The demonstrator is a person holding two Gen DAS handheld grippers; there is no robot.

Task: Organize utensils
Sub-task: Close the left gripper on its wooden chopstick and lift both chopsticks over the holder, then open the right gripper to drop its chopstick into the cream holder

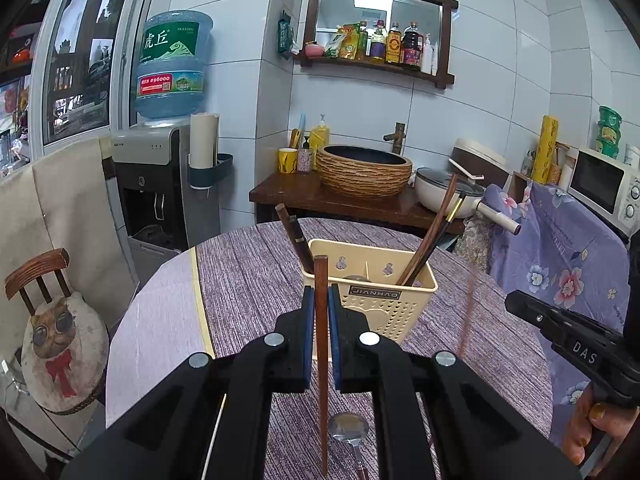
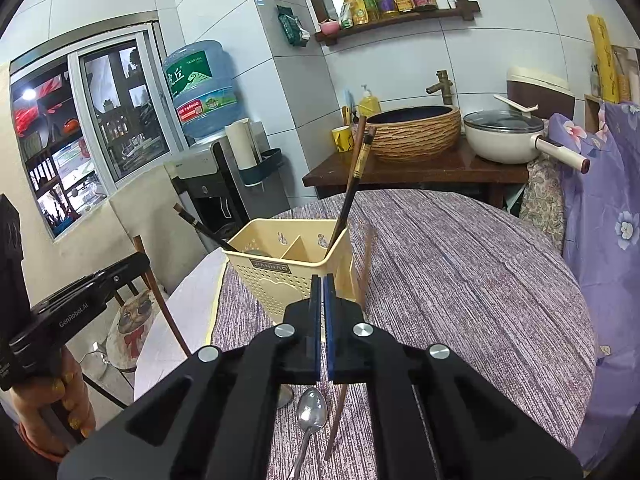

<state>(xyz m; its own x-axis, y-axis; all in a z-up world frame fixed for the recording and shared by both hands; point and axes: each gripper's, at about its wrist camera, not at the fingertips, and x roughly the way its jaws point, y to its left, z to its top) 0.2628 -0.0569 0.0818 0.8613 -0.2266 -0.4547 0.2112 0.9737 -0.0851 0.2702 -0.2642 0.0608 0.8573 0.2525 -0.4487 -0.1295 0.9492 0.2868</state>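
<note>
A cream plastic utensil holder [image 1: 374, 294] stands on the round table, with dark chopsticks [image 1: 430, 232] leaning in its right compartment and others [image 1: 294, 236] in its left. My left gripper [image 1: 321, 300] is shut on a reddish-brown wooden chopstick [image 1: 321, 360], held upright just in front of the holder. My right gripper [image 2: 322, 292] is shut and empty, close to the holder [image 2: 288, 268]. A blurred chopstick [image 2: 366, 268] shows mid-air beside the holder. A metal spoon [image 2: 310, 412] and another chopstick [image 2: 336, 420] lie on the cloth below.
The table has a purple striped cloth [image 2: 460, 272]. A wooden chair with a cat cushion [image 1: 60, 344] stands at the left. Behind are a water dispenser [image 1: 160, 184] and a sink counter [image 1: 360, 196] with a pot [image 1: 444, 192]. A floral cloth [image 1: 560, 256] hangs at the right.
</note>
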